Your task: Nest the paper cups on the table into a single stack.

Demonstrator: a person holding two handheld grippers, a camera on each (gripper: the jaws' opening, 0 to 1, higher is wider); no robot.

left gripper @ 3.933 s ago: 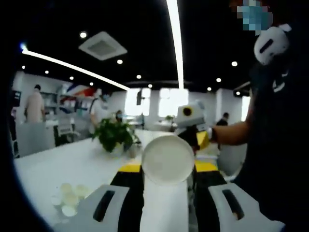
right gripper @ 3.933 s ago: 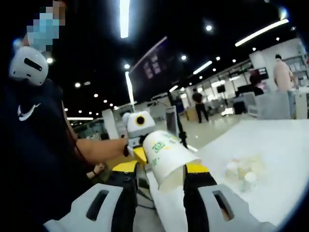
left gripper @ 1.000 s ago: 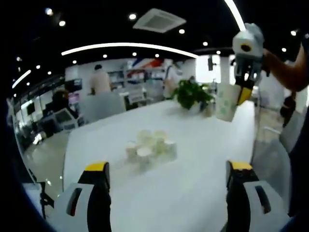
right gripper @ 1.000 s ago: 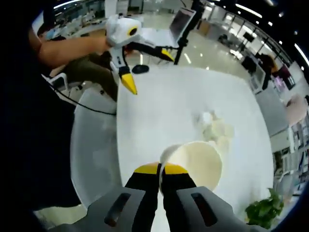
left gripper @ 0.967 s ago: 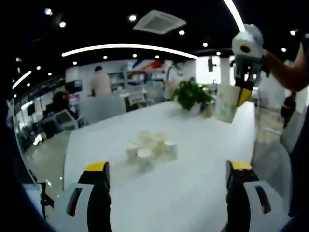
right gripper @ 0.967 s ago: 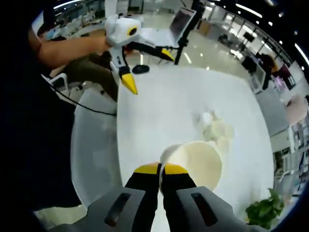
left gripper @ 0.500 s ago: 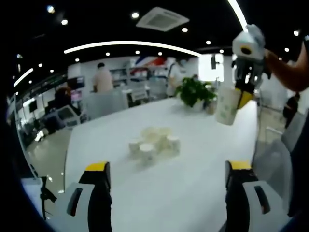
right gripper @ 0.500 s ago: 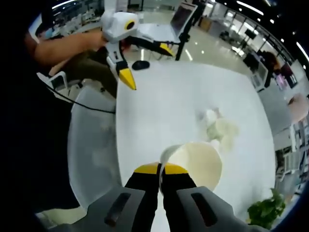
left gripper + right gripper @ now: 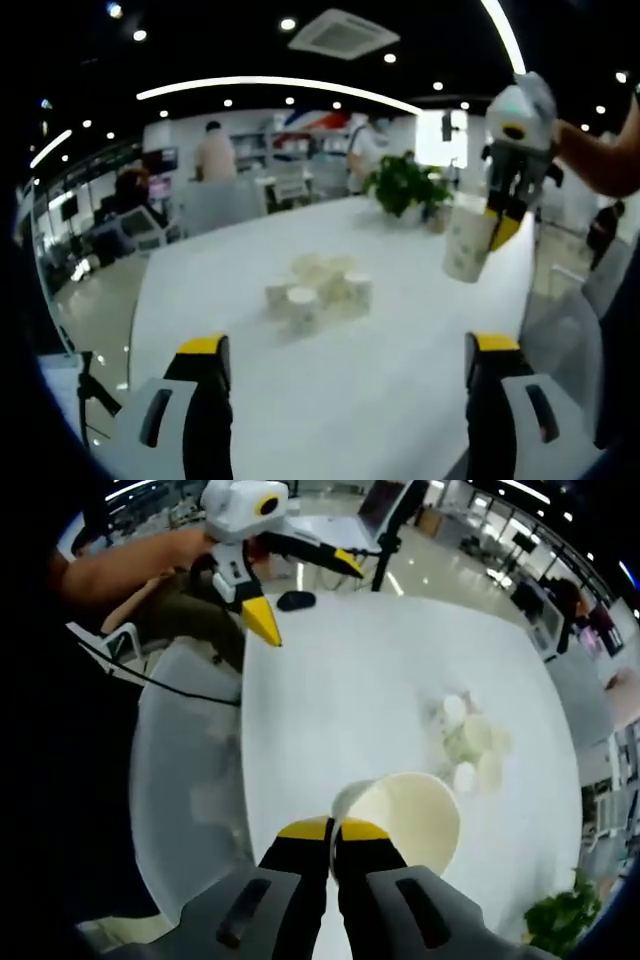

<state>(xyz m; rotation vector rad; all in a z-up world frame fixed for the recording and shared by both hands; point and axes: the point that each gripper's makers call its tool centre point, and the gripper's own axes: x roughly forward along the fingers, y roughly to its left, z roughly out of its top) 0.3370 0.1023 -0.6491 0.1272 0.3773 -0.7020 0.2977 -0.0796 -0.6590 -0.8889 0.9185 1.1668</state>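
Several white paper cups (image 9: 315,285) stand clustered mid-table; the right gripper view has the same cup cluster (image 9: 468,740) at the right. My left gripper (image 9: 347,345) is wide open with nothing between its jaws, short of the cluster. It enters the right gripper view as the left gripper (image 9: 303,590), open at the table's far end. My right gripper (image 9: 333,828) is shut on the rim of a held paper cup (image 9: 405,820), mouth towards the camera. In the left gripper view, the right gripper (image 9: 495,225) holds that printed cup (image 9: 467,240) above the table's right edge.
The white table (image 9: 380,370) is long. A potted plant (image 9: 405,190) stands at its far end. A dark computer mouse (image 9: 297,600) lies near the left gripper. A white chair (image 9: 190,780) stands at the table's side. People stand in the office beyond.
About four seconds ago my left gripper held a cup; now it is open and empty. Over the last second the right gripper has lowered its cup slightly; both views have shifted a little.
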